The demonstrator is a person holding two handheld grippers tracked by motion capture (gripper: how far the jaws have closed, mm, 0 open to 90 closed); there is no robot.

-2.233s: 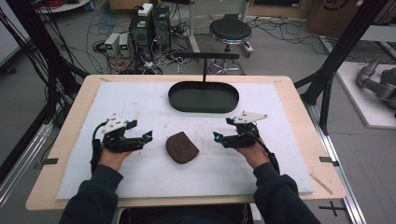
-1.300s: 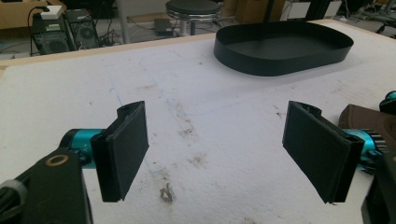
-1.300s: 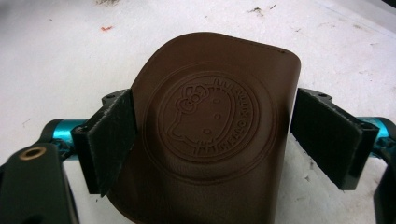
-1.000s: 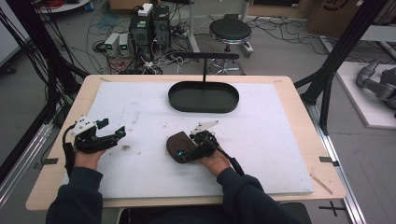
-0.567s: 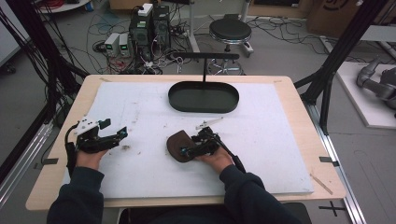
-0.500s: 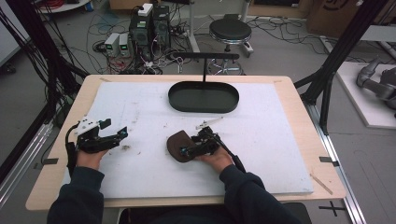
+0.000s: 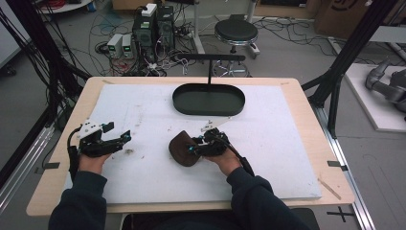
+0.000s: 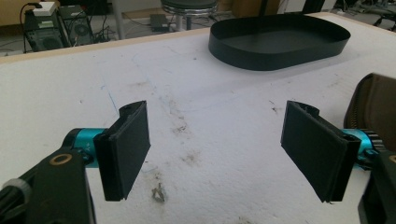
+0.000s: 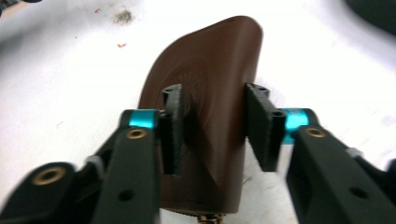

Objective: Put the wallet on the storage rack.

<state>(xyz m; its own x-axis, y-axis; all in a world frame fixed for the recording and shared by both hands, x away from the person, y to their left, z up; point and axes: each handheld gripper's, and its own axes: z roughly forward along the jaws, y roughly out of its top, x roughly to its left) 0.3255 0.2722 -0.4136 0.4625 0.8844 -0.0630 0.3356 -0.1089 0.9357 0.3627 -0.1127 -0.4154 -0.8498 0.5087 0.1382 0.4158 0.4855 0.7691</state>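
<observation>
**Right gripper clamped on the brown pouch, left one idle**

Biggest first: wooden table (image 7: 306, 103) w/ a white foam board (image 7: 268, 158) covering most of the top. On the far side of the board, about mid-width, sits a black oval tray (image 7: 208, 99). Nearer the person, roughly centre of the board, is a brown leather pouch (image 7: 182, 149), prob a zip case, since teeth of a zipper show on its edge in the left gripper view.

Right gripper (image 7: 194, 149) has just been closing, and its jaws are now pinched on the pouch from both sides; in the right gripper view the pads press into the leather. Pouch looks tilted up off the board a bit, can't say how much.

Left gripper (image 7: 125, 136) is well apart on the left side of the board, jaws spread wide w/ nothing between them, just dirty smudges (image 8: 159, 192) on the foam below.
</observation>
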